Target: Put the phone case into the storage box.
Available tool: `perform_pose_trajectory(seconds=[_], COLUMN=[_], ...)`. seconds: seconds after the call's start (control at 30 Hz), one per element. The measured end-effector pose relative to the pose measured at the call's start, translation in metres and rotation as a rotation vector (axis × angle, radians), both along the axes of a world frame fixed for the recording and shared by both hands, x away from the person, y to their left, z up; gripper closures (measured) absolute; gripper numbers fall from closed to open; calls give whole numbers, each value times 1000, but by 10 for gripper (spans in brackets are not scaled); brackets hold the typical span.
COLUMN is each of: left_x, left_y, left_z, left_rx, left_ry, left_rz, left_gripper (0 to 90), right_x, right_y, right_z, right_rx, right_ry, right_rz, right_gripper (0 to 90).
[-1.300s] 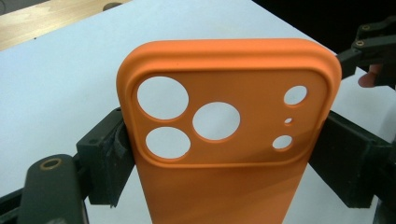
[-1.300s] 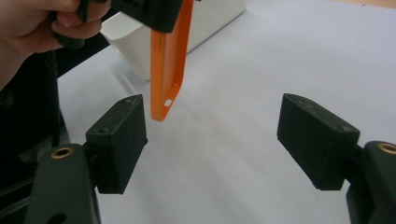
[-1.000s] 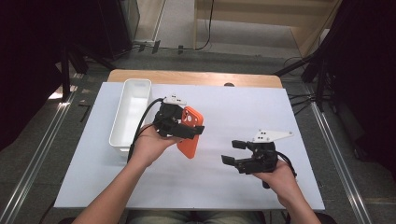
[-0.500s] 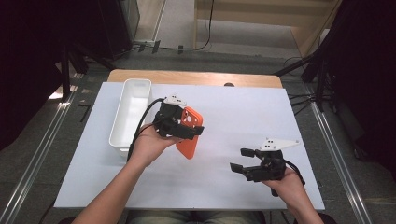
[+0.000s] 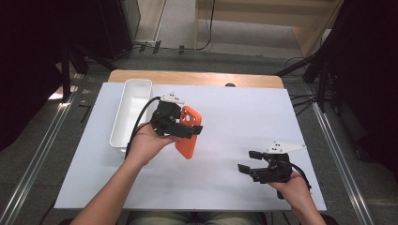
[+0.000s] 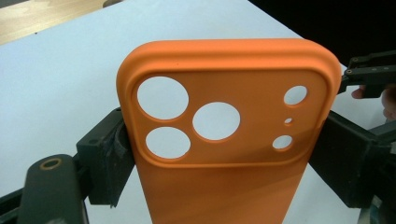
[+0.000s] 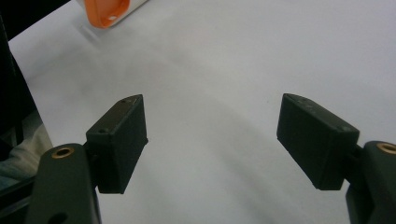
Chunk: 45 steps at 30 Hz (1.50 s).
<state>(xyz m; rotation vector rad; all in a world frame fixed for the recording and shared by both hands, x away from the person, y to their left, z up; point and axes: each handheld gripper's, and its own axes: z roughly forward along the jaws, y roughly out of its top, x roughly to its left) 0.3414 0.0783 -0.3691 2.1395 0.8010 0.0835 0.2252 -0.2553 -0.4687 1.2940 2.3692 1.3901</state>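
My left gripper (image 5: 184, 129) has its jaws clamped on the two long edges of the orange phone case (image 5: 188, 131), one pad pressed against each side. In the left gripper view the case (image 6: 224, 135) stands between the jaws with its camera cut-outs facing me and its top rim up at twelve o'clock. From the high view the case hangs just above the white sheet (image 5: 225, 108), a little toward nine o'clock of the sheet's middle.

My right gripper (image 5: 248, 161) holds nothing. Its jaws stand wide apart, and in the right gripper view there is only bare white sheet (image 7: 219, 70) between them. It sits low over the sheet at about four o'clock from the case, well apart from it, jaws pointing toward nine o'clock.

At nine o'clock of the left gripper lies a long white tray (image 5: 133, 107), just beside my left hand (image 5: 150, 143). The gripper's black cable (image 5: 141, 112) loops over the tray's near wall. A strip of wooden table (image 5: 197, 78) shows past the sheet at twelve o'clock. Nothing lies between the two grippers.
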Motion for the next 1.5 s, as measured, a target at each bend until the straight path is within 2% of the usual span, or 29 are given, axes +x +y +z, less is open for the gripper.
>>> perform_pose_trajectory(seconds=[0.1, 0.37, 0.5, 0.7, 0.87, 1.23, 1.5], left_x=[1, 2, 2, 3, 4, 5, 6], left_y=[4, 15, 22, 31, 36, 57, 75], left_z=[4, 18, 25, 32, 36, 51, 59], left_rx=[-14, -16, -20, -18, -17, -8, -20], left_ry=[9, 13, -9, 1, 15, 26, 31], left_rz=[-4, -12, -9, -10, -17, -8, 12], left_gripper=[154, 154, 154, 154, 154, 154, 154], right_x=[1, 2, 2, 2, 1, 2, 1], right_y=[-1, 0, 1, 1, 0, 3, 5], right_z=[-3, -5, -4, -4, -2, -4, -3], right_rx=[3, 10, 15, 12, 21, 6, 7], right_ry=[1, 6, 8, 10, 2, 16, 18], right_rz=[-8, -8, -20, -11, -34, -18, -3], right_gripper=[232, 231, 232, 232, 232, 231, 231])
